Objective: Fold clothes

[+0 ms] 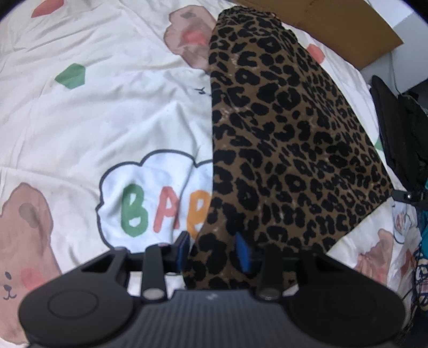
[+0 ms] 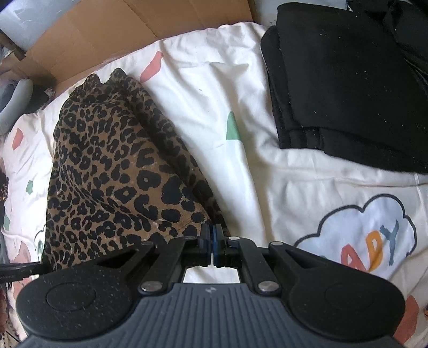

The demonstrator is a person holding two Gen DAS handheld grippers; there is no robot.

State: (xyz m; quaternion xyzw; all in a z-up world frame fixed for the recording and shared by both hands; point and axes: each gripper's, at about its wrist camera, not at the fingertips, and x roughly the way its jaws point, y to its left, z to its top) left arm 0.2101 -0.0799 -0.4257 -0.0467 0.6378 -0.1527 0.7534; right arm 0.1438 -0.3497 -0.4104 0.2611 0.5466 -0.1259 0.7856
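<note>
in the left wrist view, the far left shows a white bedsheet (image 1: 93, 112) printed with brown bears, a green shape and a cloud bearing coloured letters. moving right, the left gripper (image 1: 212, 247) sits at the lower middle, its blue-padded fingers (image 1: 244, 254) held partly apart with a thick bunch of leopard-print garment (image 1: 289, 139) between them; the pads press on that gathered fabric. from there the garment runs up and away across the sheet as a long, taut panel, widening to the right, its far end near a sheet of brown cardboard (image 1: 347, 24) at the top. at the right edge lies dark black fabric (image 1: 398, 128), and a small black tip of the other tool shows against the garment's right corner.

in the right wrist view, the left edge shows the bedsheet's printed shapes, then the leopard-print garment again, spread over the left half of the bed with its rumpled far end close to the cardboard. its near right corner comes down to the right gripper (image 2: 213, 235), whose fingers are pressed together, pinching the thin edge of the cloth. to the right of the gripper the white sheet lies bare and creased, with a green patch on it. further right, a stack of folded black clothes (image 2: 347, 88) rests at the upper right, and below it is another cloud print with coloured letters.
</note>
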